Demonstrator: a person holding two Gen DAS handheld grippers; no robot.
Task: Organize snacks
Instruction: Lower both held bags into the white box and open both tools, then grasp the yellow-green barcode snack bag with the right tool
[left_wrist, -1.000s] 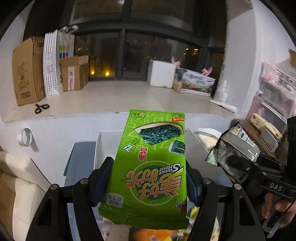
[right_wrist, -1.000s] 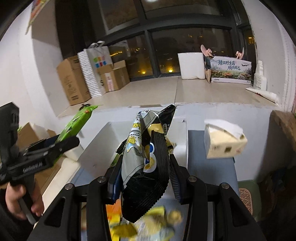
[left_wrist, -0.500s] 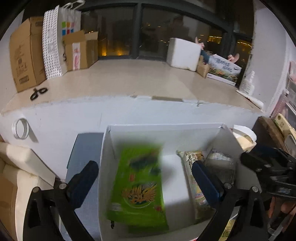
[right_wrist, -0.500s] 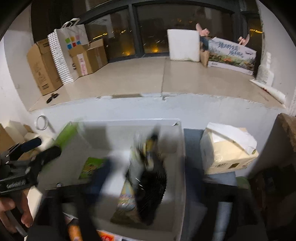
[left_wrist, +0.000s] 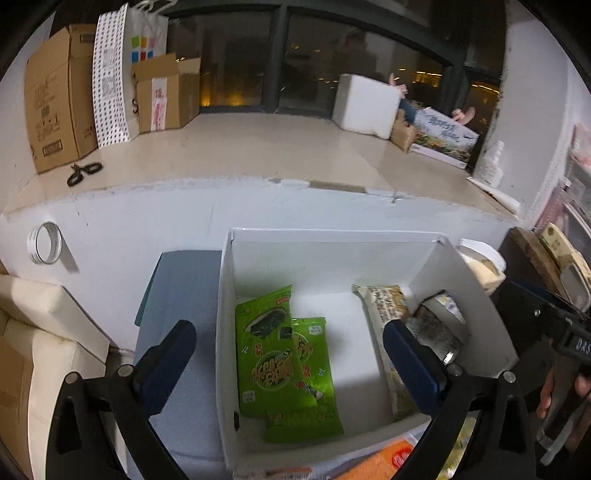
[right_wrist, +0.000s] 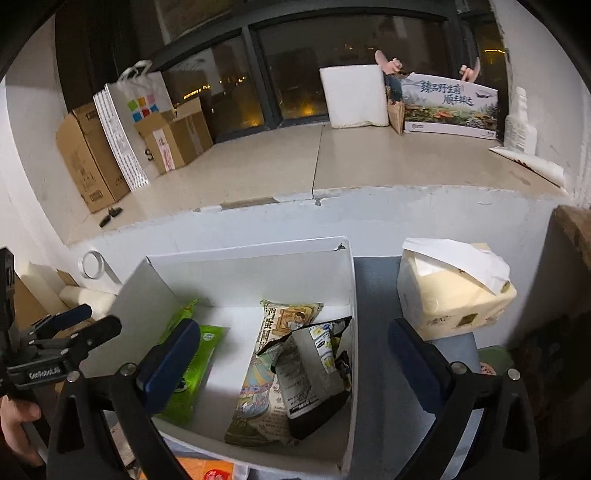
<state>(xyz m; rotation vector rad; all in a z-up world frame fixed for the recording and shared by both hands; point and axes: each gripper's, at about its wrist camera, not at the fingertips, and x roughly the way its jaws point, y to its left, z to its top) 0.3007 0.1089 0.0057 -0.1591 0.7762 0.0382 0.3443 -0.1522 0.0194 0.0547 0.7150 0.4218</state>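
Two green snack bags (left_wrist: 275, 354) lying in white box (left_wrist: 332, 236), pale bag (right_wrist: 266, 373) and black bag (right_wrist: 314, 376) beside them, left gripper (left_wrist: 288, 354) and right gripper (right_wrist: 295, 354) both spread wide, holding nothing.

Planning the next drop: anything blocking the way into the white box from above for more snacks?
Nothing visible does. The white box is open-topped, with bare floor between the green seaweed packs at its left and the silver-black bag at its right. Both grippers, left and right, are open, empty.

Scissors (left_wrist: 84, 172) on ledge, tape roll (left_wrist: 45, 243) on wall, tissue pack (right_wrist: 452, 292), perhaps foam box (right_wrist: 354, 96)
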